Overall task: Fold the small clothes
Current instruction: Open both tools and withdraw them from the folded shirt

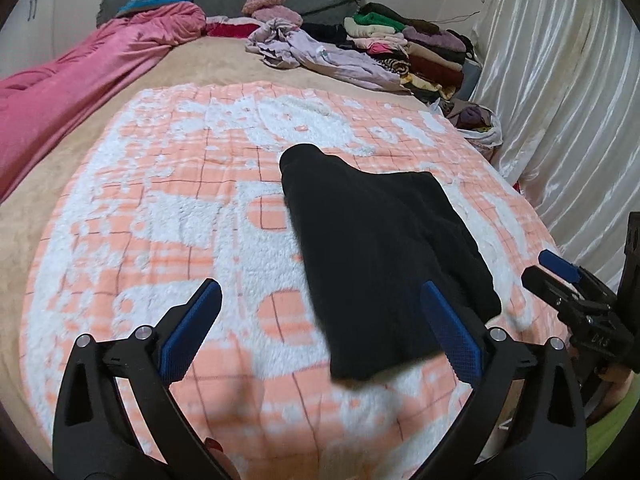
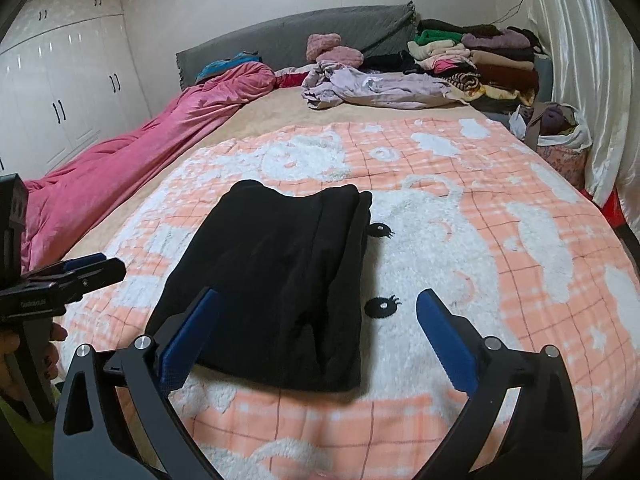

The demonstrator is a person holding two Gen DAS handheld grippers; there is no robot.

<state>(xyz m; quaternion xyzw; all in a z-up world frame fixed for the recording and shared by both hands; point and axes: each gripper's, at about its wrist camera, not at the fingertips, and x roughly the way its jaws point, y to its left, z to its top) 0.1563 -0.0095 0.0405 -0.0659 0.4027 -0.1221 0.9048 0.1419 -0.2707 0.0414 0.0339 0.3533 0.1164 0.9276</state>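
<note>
A black garment (image 1: 380, 256) lies folded into a long flat shape on the orange-and-white fleece blanket (image 1: 168, 208). It also shows in the right wrist view (image 2: 280, 280). My left gripper (image 1: 320, 296) is open and empty, held above the blanket at the garment's near left end. My right gripper (image 2: 318, 304) is open and empty, above the garment's near right corner. Each gripper shows at the edge of the other's view: the right one (image 1: 560, 276) and the left one (image 2: 88, 268).
A pink duvet (image 2: 120, 168) runs along the bed's left side. A crumpled lilac garment (image 2: 372, 88) and a stack of folded clothes (image 2: 480, 60) lie at the head. A bag of clothes (image 2: 560, 132) and white curtains (image 1: 560, 100) are at the right.
</note>
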